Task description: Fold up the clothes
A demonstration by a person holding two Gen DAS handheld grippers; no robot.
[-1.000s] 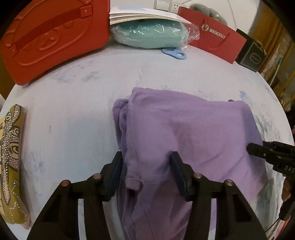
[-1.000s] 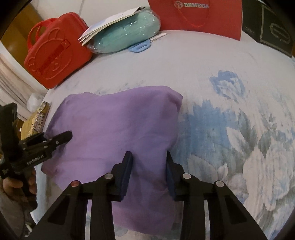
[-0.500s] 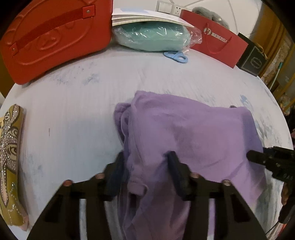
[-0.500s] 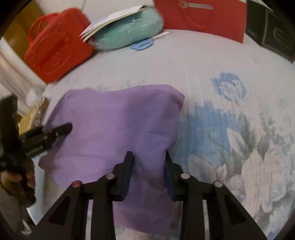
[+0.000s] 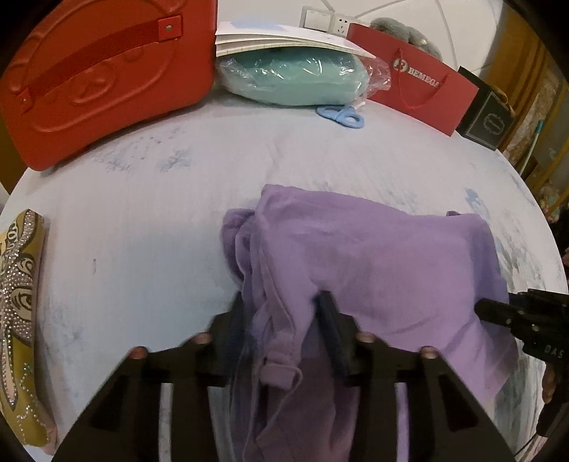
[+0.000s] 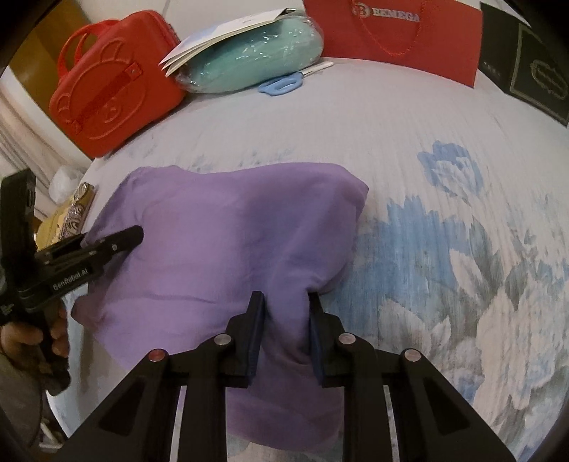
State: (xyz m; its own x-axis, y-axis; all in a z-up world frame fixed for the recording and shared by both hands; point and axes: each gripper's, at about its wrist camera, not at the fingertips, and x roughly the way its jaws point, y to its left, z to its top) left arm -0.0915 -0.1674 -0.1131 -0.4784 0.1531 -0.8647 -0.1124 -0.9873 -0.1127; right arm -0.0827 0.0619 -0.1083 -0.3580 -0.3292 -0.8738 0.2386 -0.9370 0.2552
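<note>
While a pale bedsheet [image 6: 373, 117] printed with blue and grey flowers covers the whole surface, a purple garment [image 6: 227, 241] lies bunched near its front edge, its near hem hanging over the side. The left hand-held gripper [image 5: 281, 316] is closing its jaws, with a gathered fold at the garment's left edge pinched between them; the right hand-held gripper [image 6: 286, 312] is clamped narrow on a fold at the garment's right near corner. Along the far edge stand a red hard case [image 5: 96, 74] embossed with a bear face at the left, then a teal cushion [image 5: 295, 80] in clear plastic with white booklets [image 5: 277, 39] on top, blue-handled scissors [image 5: 341, 115] just in front of it, a red paper bag [image 5: 419, 92] marked BEMEGA, and a black box [image 5: 487, 119] at the right. A gold, rhinestone-patterned bag [image 5: 17, 320] lies at the left edge. Behind are a white wall with sockets [image 5: 327, 19] and wooden panelling [image 5: 515, 53] at the right.
</note>
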